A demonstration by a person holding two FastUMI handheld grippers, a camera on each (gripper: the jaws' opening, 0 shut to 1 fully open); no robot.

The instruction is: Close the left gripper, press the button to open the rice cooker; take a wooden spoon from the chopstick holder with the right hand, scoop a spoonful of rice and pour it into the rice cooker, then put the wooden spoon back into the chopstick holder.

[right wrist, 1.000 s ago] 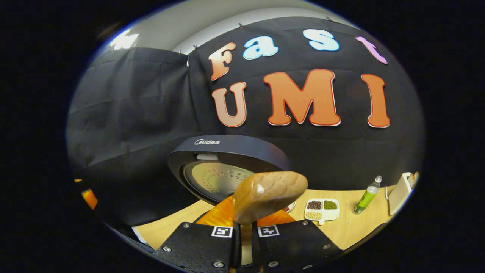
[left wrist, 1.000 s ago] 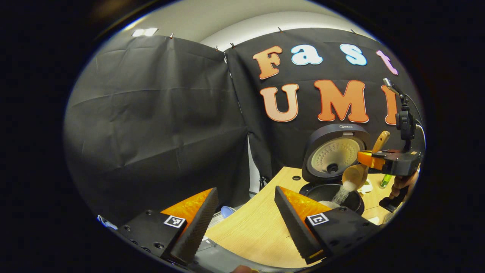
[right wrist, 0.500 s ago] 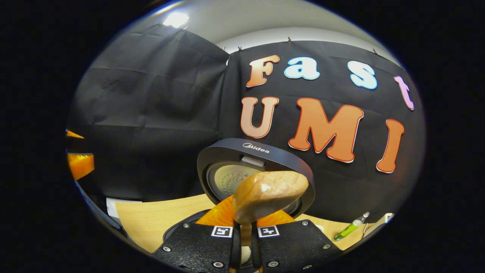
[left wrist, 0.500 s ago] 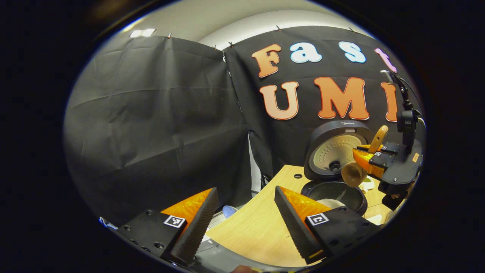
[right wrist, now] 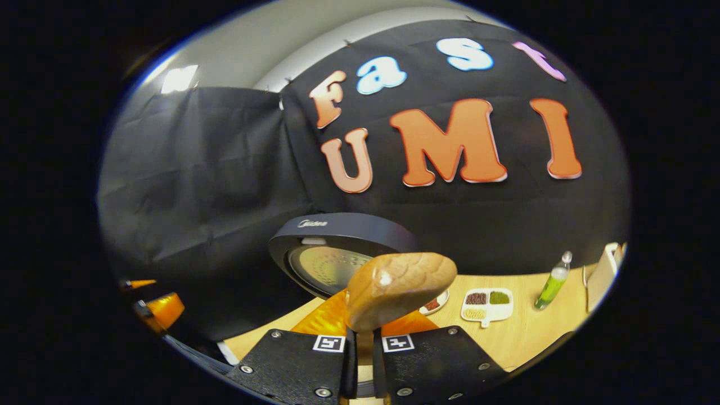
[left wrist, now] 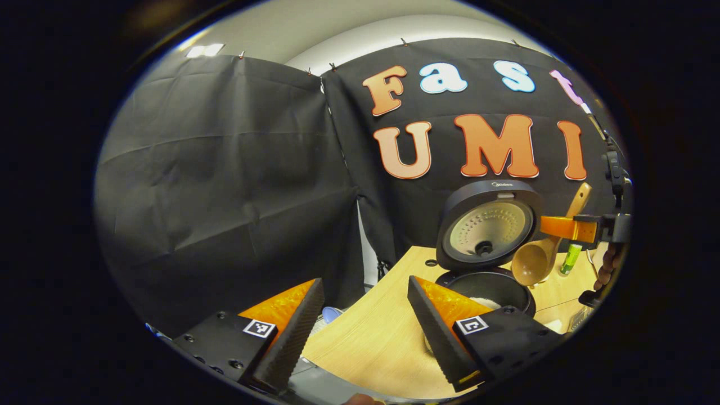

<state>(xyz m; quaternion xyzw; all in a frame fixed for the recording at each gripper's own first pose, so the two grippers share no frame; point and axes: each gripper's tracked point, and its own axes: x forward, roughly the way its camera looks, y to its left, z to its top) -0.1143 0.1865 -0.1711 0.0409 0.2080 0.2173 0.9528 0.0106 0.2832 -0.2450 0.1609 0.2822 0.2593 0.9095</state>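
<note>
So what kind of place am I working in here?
Likely a staged recording booth with a kitchen setup: black cloth wall, wooden table, an open rice cooker, and a divided dish of beans beside a green bottle.

Your left gripper [left wrist: 360,320] is held low and level, with its two fingers spread wide apart and nothing between them. Your right gripper [right wrist: 360,351] has its fingers drawn nearly together, clamped on the handle of the wooden spoon [right wrist: 396,289], whose end stands up above them. From the left gripper view, your right gripper [left wrist: 568,228] is raised at the far right, its fingers pointing sideways, with your hand [left wrist: 607,267] gripping below it.
</note>
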